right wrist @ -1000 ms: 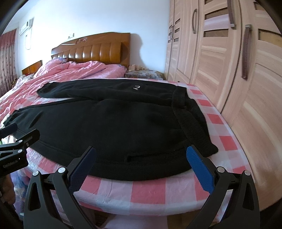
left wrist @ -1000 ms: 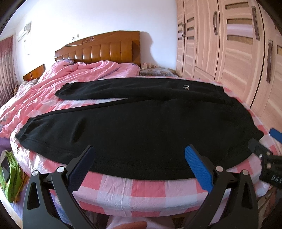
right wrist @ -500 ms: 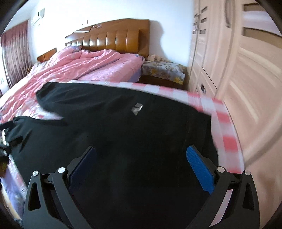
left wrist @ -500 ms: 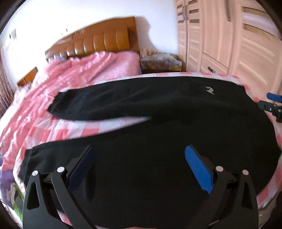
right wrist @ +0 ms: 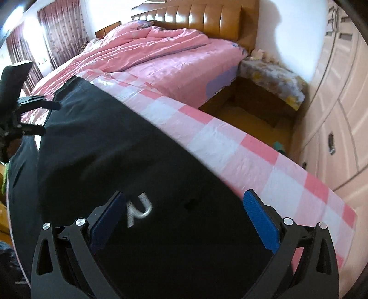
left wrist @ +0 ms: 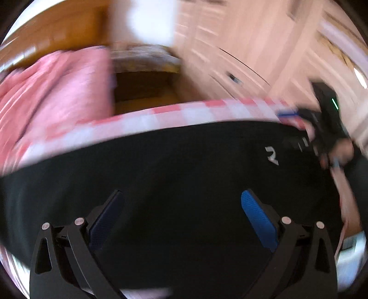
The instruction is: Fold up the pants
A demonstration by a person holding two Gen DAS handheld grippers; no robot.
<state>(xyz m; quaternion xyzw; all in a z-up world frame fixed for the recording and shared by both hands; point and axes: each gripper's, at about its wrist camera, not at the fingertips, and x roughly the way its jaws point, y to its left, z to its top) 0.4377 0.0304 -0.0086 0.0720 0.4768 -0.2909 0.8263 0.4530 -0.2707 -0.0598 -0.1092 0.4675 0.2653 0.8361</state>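
Observation:
Black pants (left wrist: 184, 172) lie spread flat on a pink and white checked sheet (left wrist: 184, 112), with a small white logo (left wrist: 271, 156) near the waist. My left gripper (left wrist: 181, 200) hovers open over the black cloth, nothing between its blue pads; this view is motion-blurred. My right gripper (right wrist: 184, 200) is also open above the pants (right wrist: 115, 149), close to the logo (right wrist: 139, 209) and the far edge of the cloth. Each gripper shows in the other's view: the right gripper (left wrist: 294, 127) with a hand (left wrist: 340, 149) behind it, the left gripper (right wrist: 46, 117) at the far left.
A rumpled pink quilt (right wrist: 149, 46) covers the bed beyond the checked sheet (right wrist: 241, 147), under a wooden headboard (right wrist: 207, 18). A covered nightstand (right wrist: 271, 69) stands in the gap beside it. Wardrobe doors (right wrist: 340, 92) run along the right. Curtains (right wrist: 57, 41) hang at the back left.
Both grippers have moved forward from the near edge of the bed out over the pants, toward the cloth's far edge, and tilted down. Both stayed open.

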